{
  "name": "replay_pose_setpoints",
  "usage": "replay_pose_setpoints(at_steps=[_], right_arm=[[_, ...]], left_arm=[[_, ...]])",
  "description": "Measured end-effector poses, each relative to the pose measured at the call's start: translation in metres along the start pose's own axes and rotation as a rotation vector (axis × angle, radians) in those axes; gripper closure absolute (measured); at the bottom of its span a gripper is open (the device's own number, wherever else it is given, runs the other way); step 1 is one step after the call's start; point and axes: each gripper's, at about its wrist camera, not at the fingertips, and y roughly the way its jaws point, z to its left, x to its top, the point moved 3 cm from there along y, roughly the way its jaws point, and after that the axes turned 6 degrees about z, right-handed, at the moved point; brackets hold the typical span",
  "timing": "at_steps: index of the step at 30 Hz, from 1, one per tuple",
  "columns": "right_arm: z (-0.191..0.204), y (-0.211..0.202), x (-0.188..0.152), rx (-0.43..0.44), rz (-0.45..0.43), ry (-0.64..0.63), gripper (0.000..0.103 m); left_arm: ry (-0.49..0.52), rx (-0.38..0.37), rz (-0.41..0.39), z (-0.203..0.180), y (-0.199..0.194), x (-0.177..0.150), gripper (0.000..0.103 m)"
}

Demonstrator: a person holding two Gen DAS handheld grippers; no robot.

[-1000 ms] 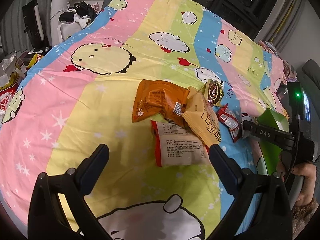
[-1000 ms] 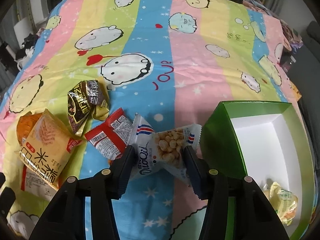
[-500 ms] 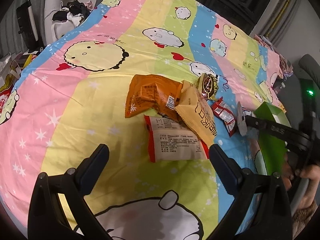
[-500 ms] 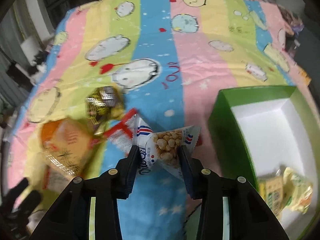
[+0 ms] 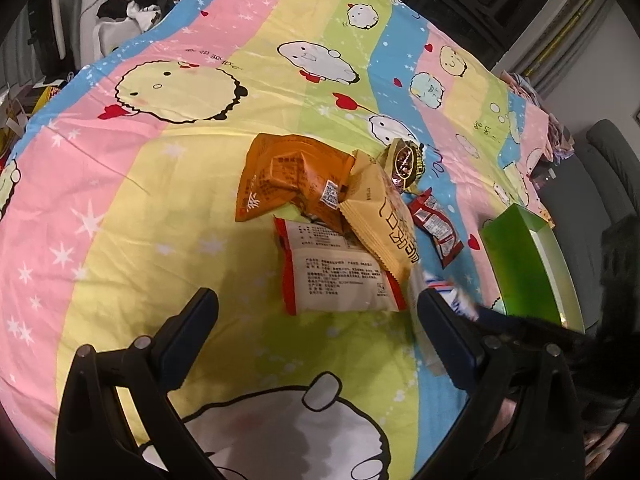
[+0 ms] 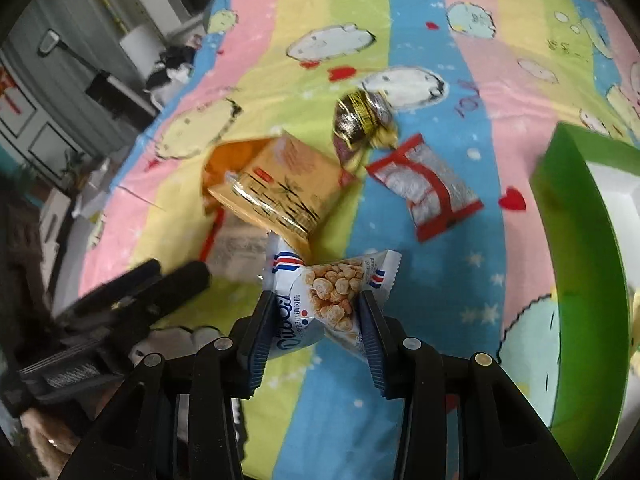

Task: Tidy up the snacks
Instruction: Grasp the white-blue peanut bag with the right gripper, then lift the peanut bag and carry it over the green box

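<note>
Now swung left, away from the green box (image 6: 576, 240), right hand-held gripper (image 6: 316, 312) clamped on popcorn packet (image 6: 332, 292); left hand-held gripper (image 5: 316, 320) apart, empty.

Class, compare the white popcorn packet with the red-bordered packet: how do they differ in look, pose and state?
The white popcorn packet is clamped between the right gripper fingers, off the sheet; the red-bordered packet lies free on the blue stripe. The popcorn packet shows pictured puffed pieces and blue-red stripes; the red-bordered one has silvery panels. The popcorn packet looks crumpled by the squeeze; the red-bordered one lies flat. Both are small sealed snack packets outside the green box.
</note>
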Motion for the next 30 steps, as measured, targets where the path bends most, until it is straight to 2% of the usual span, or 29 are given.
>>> replay_pose_setpoints(at_steps=[3,6,10,13,16,21,30], right_arm=[[-0.003,0.002,0.002,0.007,0.003,0.014,0.06],[-0.01,-0.004,0.002,0.005,0.005,0.04,0.055],[-0.022,-0.025,0.0,-0.018,-0.057,0.053,0.033],[-0.037,-0.045,0.002,0.037,-0.129,0.113,0.025],[-0.05,-0.052,0.003,0.097,-0.157,0.161,0.024],[-0.051,-0.035,0.005,0.197,-0.103,0.19,0.024],[-0.044,0.006,0.006,0.23,-0.004,0.218,0.024]], left_arm=[[0.014,-0.001,0.001,-0.001,0.0,0.0,0.003],[0.023,-0.02,0.003,-0.004,-0.001,-0.002,0.003],[0.0,-0.001,-0.02,-0.009,-0.002,-0.002,0.003],[0.027,-0.038,-0.004,-0.019,0.001,-0.005,0.003],[0.063,-0.048,0.007,-0.031,0.004,-0.009,0.003],[0.12,-0.104,0.061,-0.051,0.014,-0.019,0.004],[0.135,-0.145,0.142,-0.06,0.038,-0.025,0.005]])
